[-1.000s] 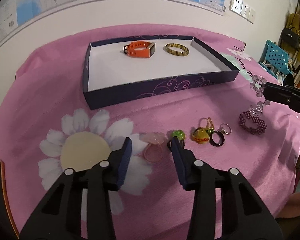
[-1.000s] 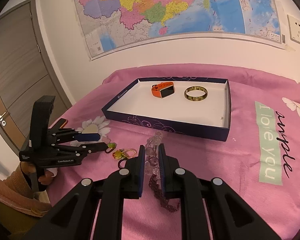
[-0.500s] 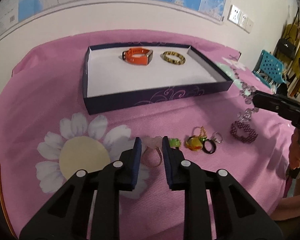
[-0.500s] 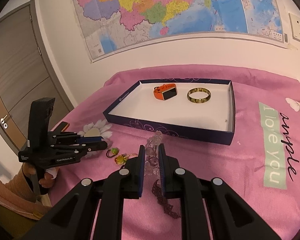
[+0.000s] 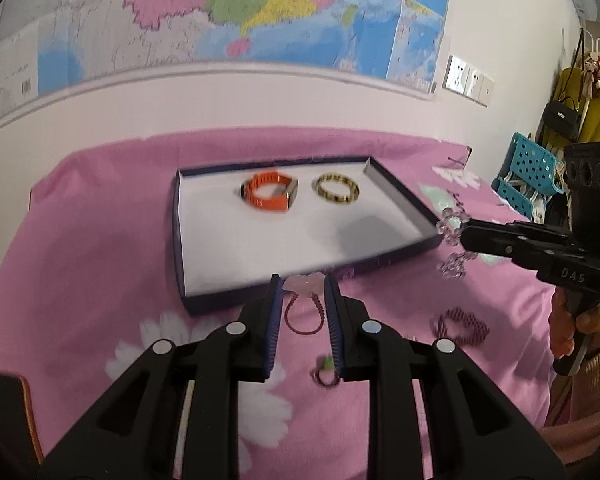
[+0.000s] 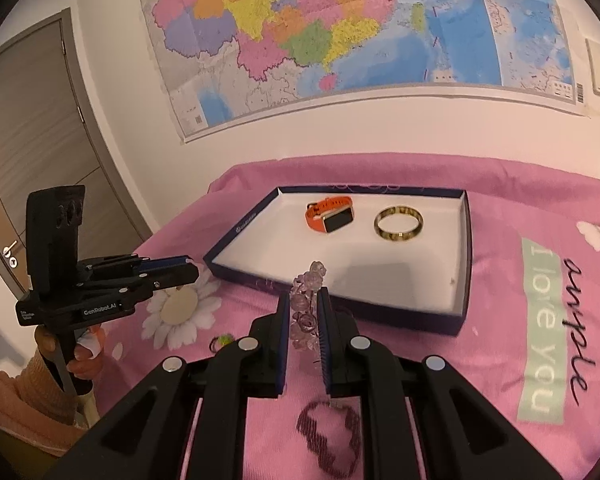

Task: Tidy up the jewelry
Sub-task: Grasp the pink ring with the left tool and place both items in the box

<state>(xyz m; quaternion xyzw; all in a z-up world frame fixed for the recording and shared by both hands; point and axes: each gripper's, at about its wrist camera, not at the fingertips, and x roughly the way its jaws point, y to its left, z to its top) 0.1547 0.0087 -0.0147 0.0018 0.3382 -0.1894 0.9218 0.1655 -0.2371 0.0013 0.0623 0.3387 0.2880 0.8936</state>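
Observation:
A dark blue tray (image 5: 396, 190) with a white floor holds an orange watch (image 5: 269, 191) and a tortoiseshell bangle (image 5: 337, 188); it also shows in the right wrist view (image 6: 466, 276). My left gripper (image 5: 303, 285) is shut on a pink flower ring (image 5: 303, 283) and holds it above the cloth in front of the tray. My right gripper (image 6: 303, 304) is shut on a clear crystal bead bracelet (image 6: 305, 300), lifted near the tray's front right corner.
A maroon beaded bracelet (image 5: 462, 326) and a green ring (image 5: 325, 372) lie on the pink flowered cloth (image 5: 100, 264). A wall with a map stands behind the table. A blue basket (image 5: 528, 172) stands at the far right.
My left gripper closed on the pink flower ring and lifted it toward the tray. My right gripper rose with the crystal bracelet and moved closer to the tray.

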